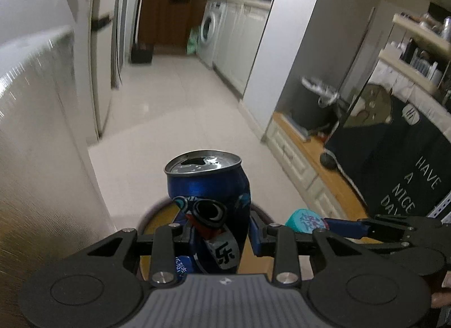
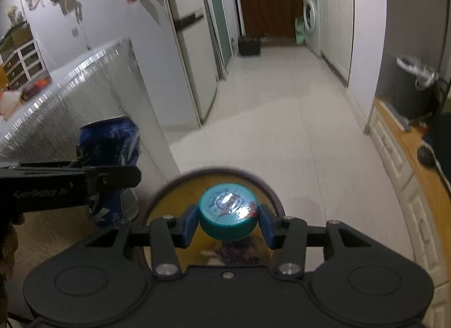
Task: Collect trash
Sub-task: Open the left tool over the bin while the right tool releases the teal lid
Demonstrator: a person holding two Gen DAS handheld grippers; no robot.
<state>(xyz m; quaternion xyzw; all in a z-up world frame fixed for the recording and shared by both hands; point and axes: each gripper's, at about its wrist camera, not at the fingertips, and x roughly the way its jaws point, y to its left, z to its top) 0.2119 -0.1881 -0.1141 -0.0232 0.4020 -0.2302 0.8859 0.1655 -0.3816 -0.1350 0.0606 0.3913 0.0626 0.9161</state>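
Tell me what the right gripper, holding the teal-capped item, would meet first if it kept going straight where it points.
Probably the round bin with the yellow liner directly beneath the right gripper; depth is unclear.

Washing machine (image 1: 210, 29), fridge (image 2: 188, 32), pale tiled floor (image 2: 282, 119)

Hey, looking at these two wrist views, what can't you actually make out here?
- Trash bin: both views, only a rim arc shows; grippers and held items hide its body and contents.
- Teal-capped container: right wrist view, below the cap it is blurred and hidden by the right gripper.
- Blue can: left wrist view, its base sits behind the left gripper.
- Shelf items: left wrist view, blurred, small.
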